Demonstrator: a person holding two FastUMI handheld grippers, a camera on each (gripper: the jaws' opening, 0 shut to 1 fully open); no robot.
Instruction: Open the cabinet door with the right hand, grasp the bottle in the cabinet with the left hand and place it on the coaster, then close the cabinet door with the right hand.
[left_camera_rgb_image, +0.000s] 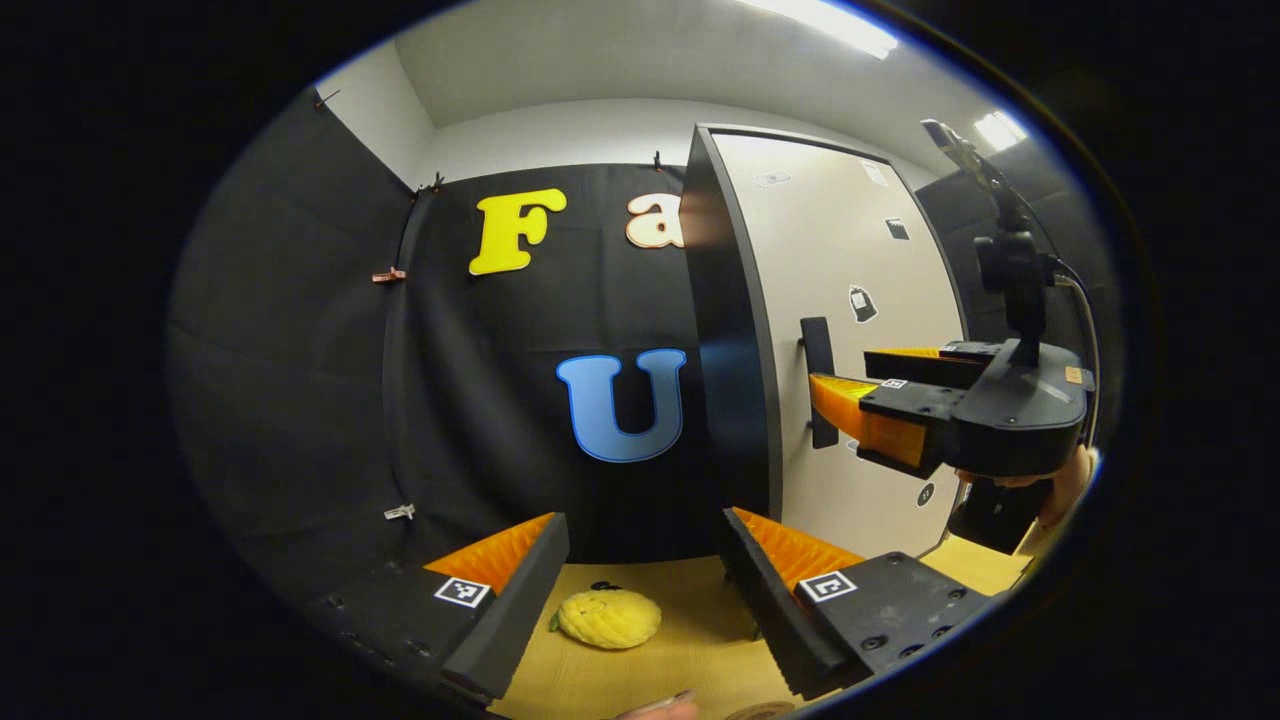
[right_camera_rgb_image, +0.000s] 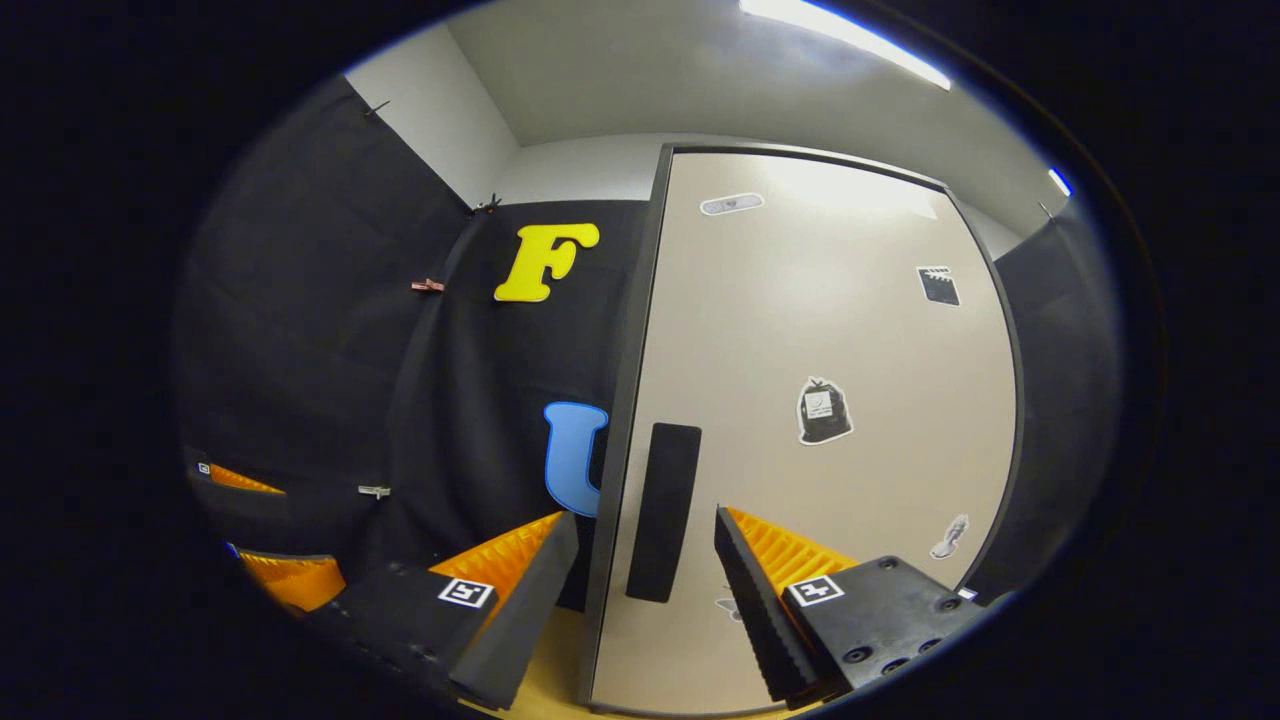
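Note:
The cabinet (left_camera_rgb_image: 850, 250) stands on the table with its beige door (right_camera_rgb_image: 820, 330) flat against the dark frame. A black vertical handle (right_camera_rgb_image: 662, 510) sits near the door's left edge, also seen as the handle (left_camera_rgb_image: 817, 380) in the left gripper view. My right gripper (right_camera_rgb_image: 645, 565) is open, with the handle just ahead between its fingers. From the left gripper view, the right gripper (left_camera_rgb_image: 842, 370) has its fingertips close to the handle. My left gripper (left_camera_rgb_image: 645, 565) is open and holds nothing, facing the black wall to the left of the cabinet. The bottle is hidden behind the door.
A yellow lemon-shaped object (left_camera_rgb_image: 608, 618) lies on the wooden table (left_camera_rgb_image: 690, 650) in front of my left gripper. A brown round edge (left_camera_rgb_image: 760, 711) shows at the table's near side. My left gripper (right_camera_rgb_image: 262, 530) appears at the far left in the right gripper view.

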